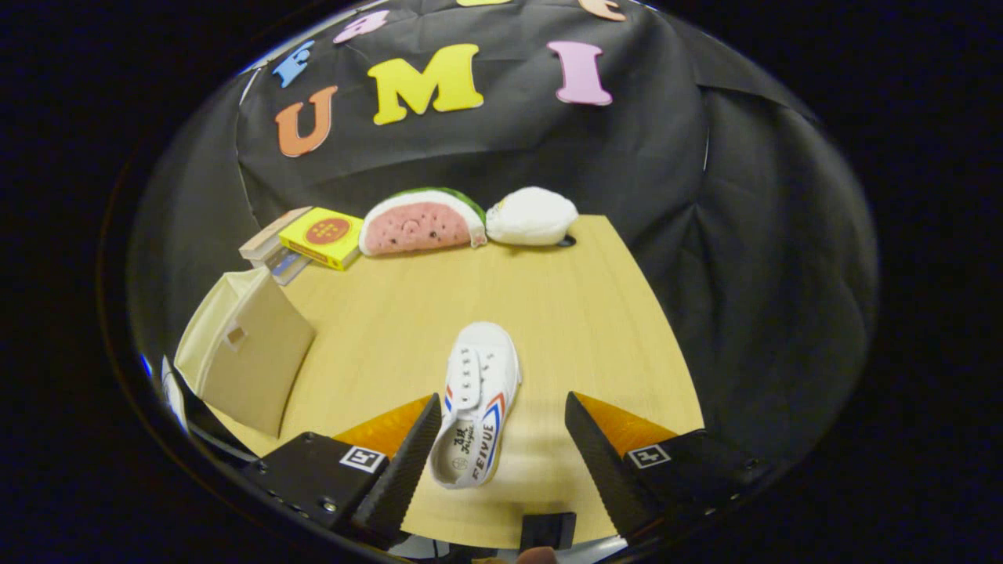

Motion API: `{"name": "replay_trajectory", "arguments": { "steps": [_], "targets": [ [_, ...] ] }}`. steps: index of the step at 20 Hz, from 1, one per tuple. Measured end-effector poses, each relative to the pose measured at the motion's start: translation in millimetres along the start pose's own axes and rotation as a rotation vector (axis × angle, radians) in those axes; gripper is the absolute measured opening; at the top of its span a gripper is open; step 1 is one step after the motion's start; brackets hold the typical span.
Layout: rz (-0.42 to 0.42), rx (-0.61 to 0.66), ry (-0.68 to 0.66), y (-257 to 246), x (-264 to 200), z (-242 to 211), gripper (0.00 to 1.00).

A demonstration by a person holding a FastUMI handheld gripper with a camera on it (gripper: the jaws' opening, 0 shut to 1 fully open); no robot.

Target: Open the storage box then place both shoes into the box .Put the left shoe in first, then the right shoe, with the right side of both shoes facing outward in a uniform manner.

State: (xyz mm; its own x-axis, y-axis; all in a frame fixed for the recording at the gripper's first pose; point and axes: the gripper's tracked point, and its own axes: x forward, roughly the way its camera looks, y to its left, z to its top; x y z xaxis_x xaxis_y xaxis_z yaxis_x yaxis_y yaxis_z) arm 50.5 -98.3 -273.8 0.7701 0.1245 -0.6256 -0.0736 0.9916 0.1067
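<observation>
Gripper (501,439) fingers spread wide, grasping nothing. White shoe (478,403) lies on table (564,313) btwn fingers, nearer the left one, toe pointing away. Beige box (243,348) at mid-left of frame.

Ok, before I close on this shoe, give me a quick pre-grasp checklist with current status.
1. Jaws open: ok, the gripper is spread wide.
2. White shoe between the jaws: ok, its heel end lies in the gap, nearer the left one.
3. Jaws touching the shoe: not ok, neither presses on it yet.
4. Storage box open: cannot tell; the beige box stands ahead on the left and its top is not clear.
5. Which shoe this is, left or right: cannot tell.
6. Path to the box over the table: ok.
</observation>
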Motion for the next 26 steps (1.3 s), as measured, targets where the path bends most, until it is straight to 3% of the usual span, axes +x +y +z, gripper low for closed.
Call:
{"name": "replay_trajectory", "arguments": {
  "steps": [7, 11, 13, 15, 17, 18, 20, 22, 26],
  "targets": [
    [0.071, 0.055, 0.162, 6.0, 60.0, -30.3, 0.95],
    [0.059, 0.060, 0.244, 1.5, 86.1, -35.4, 0.95],
    [0.089, 0.082, 0.286, 6.7, 89.8, -42.5, 0.65],
    [0.135, 0.108, 0.321, 17.5, 91.1, -40.6, 0.59],
    [0.128, 0.119, 0.340, 17.7, 89.7, -39.9, 0.35],
    [0.121, 0.132, 0.341, 15.8, 91.7, -40.2, 0.35],
    [0.118, 0.159, 0.356, 13.9, 85.2, -34.9, 0.15],
    [0.125, 0.216, 0.357, 11.3, 82.3, -30.9, 0.01],
    [0.145, 0.283, 0.341, 23.6, 76.9, -31.8, 0.01]
  ]
}}
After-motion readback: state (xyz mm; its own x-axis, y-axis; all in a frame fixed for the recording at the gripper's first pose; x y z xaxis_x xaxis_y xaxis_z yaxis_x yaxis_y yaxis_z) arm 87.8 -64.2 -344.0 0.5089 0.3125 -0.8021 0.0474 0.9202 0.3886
